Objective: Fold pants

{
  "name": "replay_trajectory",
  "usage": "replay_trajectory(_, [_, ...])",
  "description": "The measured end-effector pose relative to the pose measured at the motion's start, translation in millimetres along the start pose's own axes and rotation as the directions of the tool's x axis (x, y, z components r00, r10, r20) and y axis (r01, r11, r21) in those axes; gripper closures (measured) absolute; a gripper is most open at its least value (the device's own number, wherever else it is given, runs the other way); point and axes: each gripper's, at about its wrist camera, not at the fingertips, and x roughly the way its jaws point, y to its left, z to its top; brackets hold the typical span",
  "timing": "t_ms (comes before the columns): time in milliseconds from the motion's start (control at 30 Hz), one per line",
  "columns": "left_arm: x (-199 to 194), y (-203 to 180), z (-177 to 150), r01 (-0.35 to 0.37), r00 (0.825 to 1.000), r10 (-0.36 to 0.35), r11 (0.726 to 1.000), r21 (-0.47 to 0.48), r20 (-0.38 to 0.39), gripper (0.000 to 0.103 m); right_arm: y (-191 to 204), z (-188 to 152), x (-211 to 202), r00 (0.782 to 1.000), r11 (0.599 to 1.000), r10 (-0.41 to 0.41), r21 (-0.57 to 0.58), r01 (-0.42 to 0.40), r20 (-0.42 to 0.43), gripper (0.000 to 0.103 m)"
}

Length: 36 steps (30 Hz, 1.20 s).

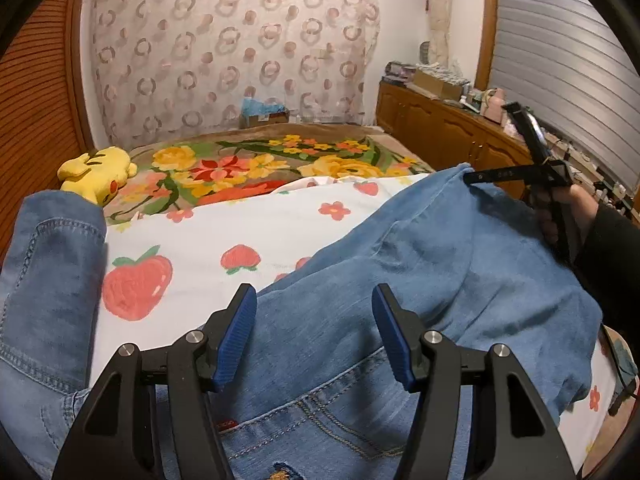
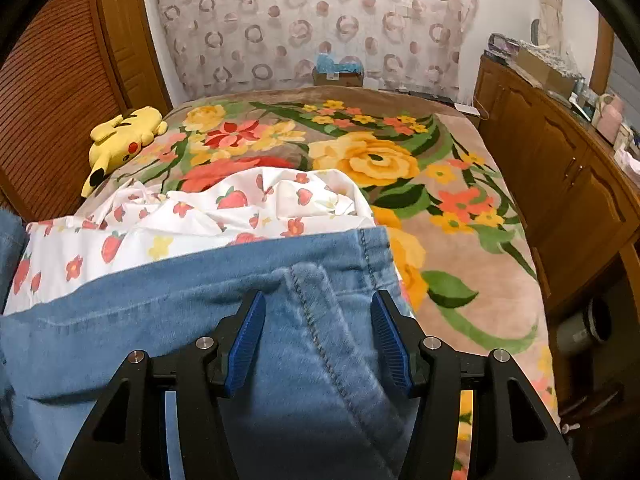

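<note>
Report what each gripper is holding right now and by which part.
Left gripper: nothing; its jaws stand open above the jeans. Right gripper: its jaws straddle the jeans' leg end near the hem, fabric draped between them; whether the pads press on it cannot be told.

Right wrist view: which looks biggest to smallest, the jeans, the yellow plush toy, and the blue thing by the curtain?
1. jeans, though they lie nearest the camera, which inflates them
2. yellow plush toy
3. blue thing by the curtain, farthest away, so true size is unsure
</note>
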Motion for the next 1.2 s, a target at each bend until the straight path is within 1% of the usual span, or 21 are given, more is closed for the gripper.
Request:
replay_trajectory(33, [1.0, 0.9, 0.0, 0.003, 1.0, -0.003, 1.0, -0.001, -0.003, 0.042, -1.4, 1.7, 0.7, 1.0, 1.0, 0.015, 0.004, -0.015, -0.007, 0.054])
replay_trajectory(100, [-0.1, 1.6, -0.3, 0.008, 1.0, -0.008, 1.0, -0.007, 0.0, 0.042, -3.9, 3.6, 2.8, 0.999, 0.999, 0.042, 0.005, -0.042, -0.025, 0.064])
replay_trajectory(133, [-0.4, 2.4, -0.5, 0.009, 1.0, -0.009, 1.0, -0.008, 0.002, 0.042, -3.7, 3.9, 3.1, 0.998, 0.999, 0.049, 0.0, -0.049, -0.032, 0.066])
replay_trajectory(200, [-1.2, 3.2, -0.8, 0.011, 1.0, -0.011, 1.0, -0.011, 0.006, 0.042, -5.4, 6.1, 1.8, 0.998, 0.999, 0.05, -0.013, -0.051, -0.028, 0.083])
replay_trajectory(233, [-1.8, 3.2, -1.2, 0.01, 1.0, -0.01, 1.0, -0.011, 0.009, 0.042, -6.9, 7.9, 0.1, 0.998, 0.998, 0.063, -0.016, -0.064, -0.02, 0.086])
replay_trajectory(267, [-0.9, 4.1, -1.0, 0.01, 1.0, -0.01, 1.0, -0.011, 0.011, 0.042, -8.1, 9.4, -3.0, 0.998, 0.997, 0.07, -0.016, -0.07, -0.004, 0.093])
replay_trajectory(300, [-2.1, 4.7, -1.0, 0.008, 1.0, -0.008, 1.0, -0.013, 0.016, 0.042, -9.0, 10.8, -8.1, 0.997, 0.997, 0.075, -0.016, -0.074, 0.02, 0.096])
replay_trajectory(333, [-3.1, 5.4, -0.4, 0.006, 1.0, -0.006, 1.0, -0.015, 0.022, 0.042, -10.5, 12.6, -14.6, 0.996, 0.997, 0.073, -0.018, -0.072, 0.057, 0.096])
replay_trajectory(400, [-6.8, 6.8, 0.9, 0.009, 0.999, -0.009, 1.0, -0.017, 0.036, 0.042, -13.4, 16.3, -25.2, 0.994, 0.999, 0.05, -0.005, -0.049, 0.092, 0.096])
replay_trajectory(467, [-11.3, 7.5, 4.0, -0.008, 0.999, 0.008, 1.0, -0.012, 0.045, 0.042, -14.5, 20.0, -31.7, 0.992, 1.0, 0.024, 0.002, -0.025, 0.122, 0.097])
replay_trajectory(633, [-21.6, 12.2, 5.7, -0.047, 0.997, 0.047, 0.999, -0.006, 0.06, 0.042, -11.0, 25.8, -36.9, 0.98, 0.996, -0.094, 0.005, 0.094, 0.176, 0.097])
replay_trajectory(667, [-21.6, 13.2, 5.9, -0.05, 0.997, 0.05, 0.999, -0.009, 0.057, 0.042, -10.0, 26.0, -33.0, 0.98, 0.993, -0.113, 0.003, 0.114, 0.165, 0.097])
replay_trajectory(767, [-22.8, 18.1, 3.6, -0.048, 0.998, 0.049, 0.999, -0.016, 0.047, 0.042, -4.0, 20.2, -13.1, 0.987, 0.99, -0.138, -0.01, 0.139, 0.079, 0.097])
replay_trajectory(833, [-24.5, 19.0, 0.9, -0.03, 0.999, 0.031, 0.999, -0.02, 0.043, 0.042, -3.2, 13.6, -15.7, 0.99, 0.993, -0.117, -0.01, 0.118, 0.077, 0.095])
replay_trajectory(900, [-25.5, 16.9, -1.1, -0.016, 0.999, 0.017, 1.0, -0.017, 0.037, 0.04, -5.4, 7.7, -26.0, 0.992, 0.996, -0.09, 0.0, 0.09, 0.089, 0.084])
replay_trajectory(933, [-26.5, 15.4, -1.9, -0.01, 0.999, 0.011, 1.0, -0.014, 0.037, 0.035, -9.2, 4.9, -33.5, 0.993, 0.997, -0.075, 0.005, 0.075, 0.096, 0.081])
replay_trajectory(967, [-27.9, 13.3, -2.8, -0.004, 0.999, 0.004, 1.0, -0.011, 0.039, 0.032, -10.0, 2.6, -39.1, 0.992, 0.998, -0.07, 0.005, 0.07, 0.101, 0.074])
replay_trajectory(1000, [-29.8, 10.5, -3.2, 0.005, 0.999, -0.005, 1.0, -0.006, 0.042, 0.031, -11.9, -2.4, -47.2, 0.992, 0.998, -0.066, 0.001, 0.067, 0.108, 0.068])
replay_trajectory(1067, [-33.6, 4.3, -3.9, 0.021, 0.999, -0.021, 1.0, 0.003, 0.047, 0.03, -16.3, -13.2, -63.2, 0.991, 0.997, -0.069, -0.012, 0.07, 0.115, 0.062])
replay_trajectory(1133, [-36.1, -1.3, -4.2, 0.034, 0.998, -0.034, 0.999, 0.009, 0.049, 0.024, -16.4, -20.1, -77.0, 0.991, 0.998, -0.047, -0.023, 0.05, 0.123, 0.061])
replay_trajectory(1200, [-38.7, -10.2, -5.7, 0.055, 0.998, -0.056, 0.998, 0.021, 0.041, 0.024, -18.1, -37.4, -91.4, 0.991, 0.999, -0.028, -0.026, 0.032, 0.128, 0.061])
